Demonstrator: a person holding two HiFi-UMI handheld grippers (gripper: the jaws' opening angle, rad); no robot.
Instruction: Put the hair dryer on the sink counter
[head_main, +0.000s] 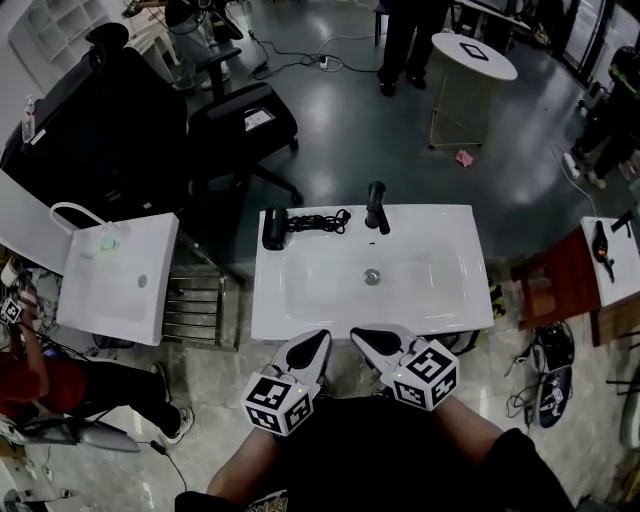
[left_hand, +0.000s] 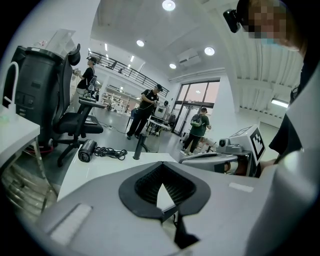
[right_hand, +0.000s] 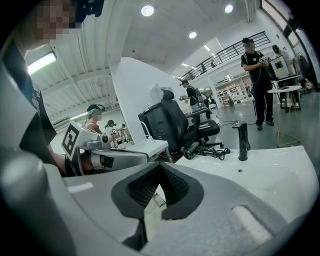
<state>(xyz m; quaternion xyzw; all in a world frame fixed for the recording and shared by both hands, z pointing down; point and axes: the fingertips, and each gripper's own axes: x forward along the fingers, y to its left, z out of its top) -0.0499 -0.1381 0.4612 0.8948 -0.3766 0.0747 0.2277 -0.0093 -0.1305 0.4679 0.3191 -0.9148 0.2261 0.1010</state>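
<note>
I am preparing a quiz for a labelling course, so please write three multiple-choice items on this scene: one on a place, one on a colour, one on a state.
1. Where does the hair dryer lie?
A. in the basin, over the drain
B. at the back left corner of the sink counter, left of the faucet
C. on the floor

2. What colour is the faucet?
A. white
B. gold
C. black

3. How are the left gripper and the right gripper?
A. both shut, holding nothing
B. both wide open
C. each shut on the faucet

Answers:
1 B: the head view shows it lying there, its cord beside it.
2 C: it stands dark against the white counter.
3 A: in each gripper view the jaw tips meet with nothing between them.
</note>
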